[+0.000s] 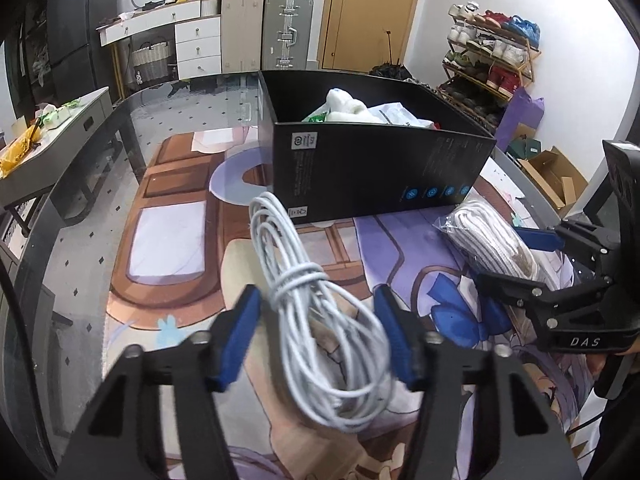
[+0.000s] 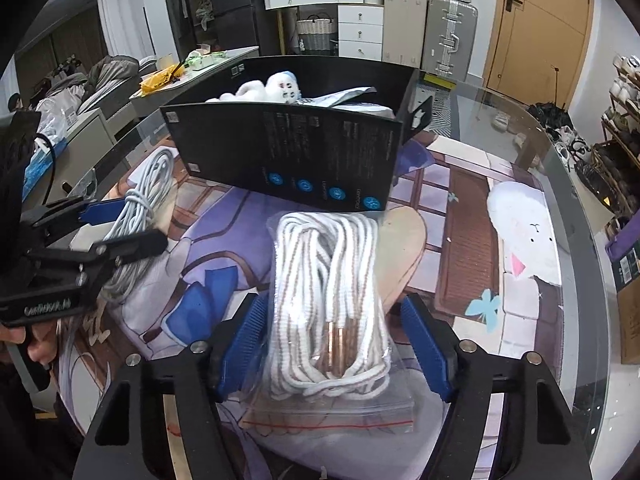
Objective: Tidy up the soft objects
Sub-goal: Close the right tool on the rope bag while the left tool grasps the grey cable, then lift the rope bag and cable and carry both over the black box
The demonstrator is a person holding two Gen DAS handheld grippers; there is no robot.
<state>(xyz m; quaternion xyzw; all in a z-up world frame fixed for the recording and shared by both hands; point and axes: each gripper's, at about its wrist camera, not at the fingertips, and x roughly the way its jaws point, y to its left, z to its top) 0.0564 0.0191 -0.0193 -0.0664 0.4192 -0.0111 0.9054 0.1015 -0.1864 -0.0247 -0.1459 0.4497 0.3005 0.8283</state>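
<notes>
Item one: white cable coil, limp and light, on the mat before the black box; my left gripper straddles it, pads seemingly not yet biting. Item two: bagged cord (slippery plastic); right gripper spread alongside it. Take each mid-bundle.

Glossy glass table, matt cardboard box

On my worktop the box stands behind both bundles. The coiled cable lies left, the bagged rope right; a plush toy sits in the box.
</notes>
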